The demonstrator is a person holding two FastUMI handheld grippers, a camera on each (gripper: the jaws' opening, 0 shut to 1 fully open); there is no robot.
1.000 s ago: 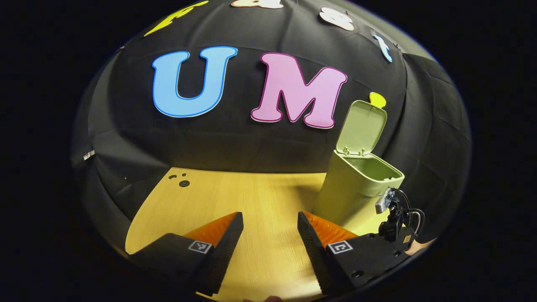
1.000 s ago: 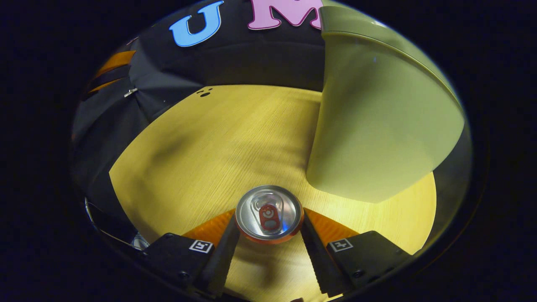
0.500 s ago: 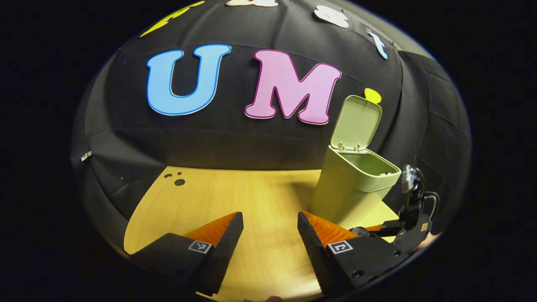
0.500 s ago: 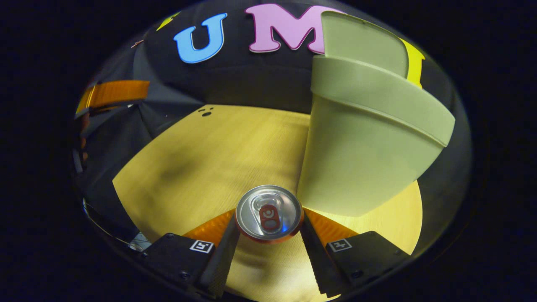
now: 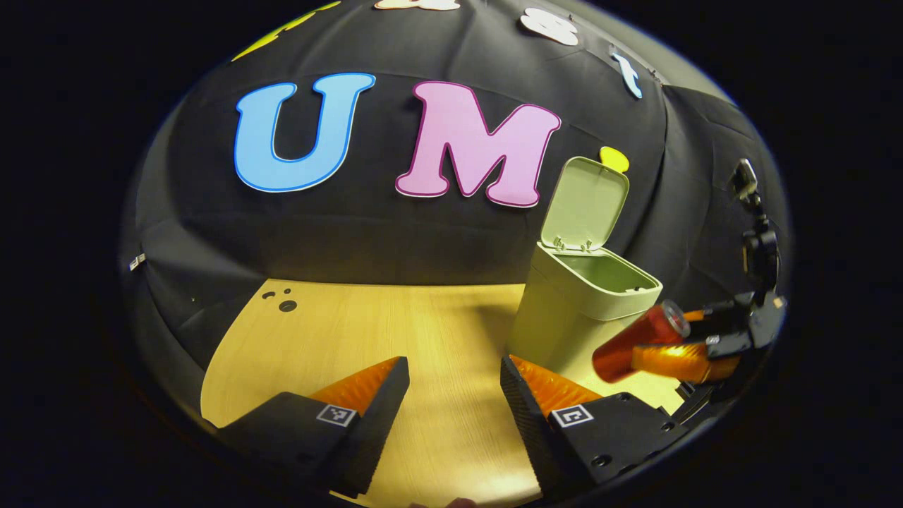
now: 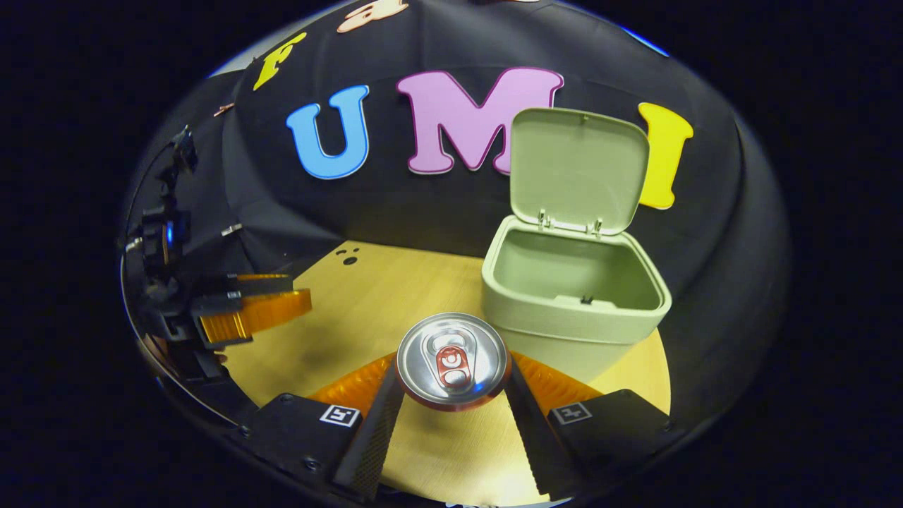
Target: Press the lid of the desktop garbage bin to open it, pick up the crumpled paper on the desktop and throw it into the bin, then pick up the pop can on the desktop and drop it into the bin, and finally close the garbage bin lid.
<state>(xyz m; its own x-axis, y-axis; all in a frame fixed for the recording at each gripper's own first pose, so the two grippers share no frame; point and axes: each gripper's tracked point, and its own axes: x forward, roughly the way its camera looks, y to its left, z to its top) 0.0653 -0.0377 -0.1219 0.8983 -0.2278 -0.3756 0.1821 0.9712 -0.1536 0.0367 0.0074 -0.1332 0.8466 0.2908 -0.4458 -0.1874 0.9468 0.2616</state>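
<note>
The can [image 6: 452, 361] has a shiny, smooth metal top. The bin [image 6: 573, 296] looks like matt plastic. The table [image 5: 395, 331] is light wood grain, the wall [image 5: 367, 233] matt cloth.

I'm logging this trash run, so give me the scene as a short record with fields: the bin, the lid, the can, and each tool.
bin: green desktop bin standing on the wooden desktop
lid: lid up, mouth open
can: pop can off the desktop, short of the bin's mouth
right tool: right tool shut on the can, one finger on each side
left tool: left tool open, nothing between its fingers, low over the desktop
</note>
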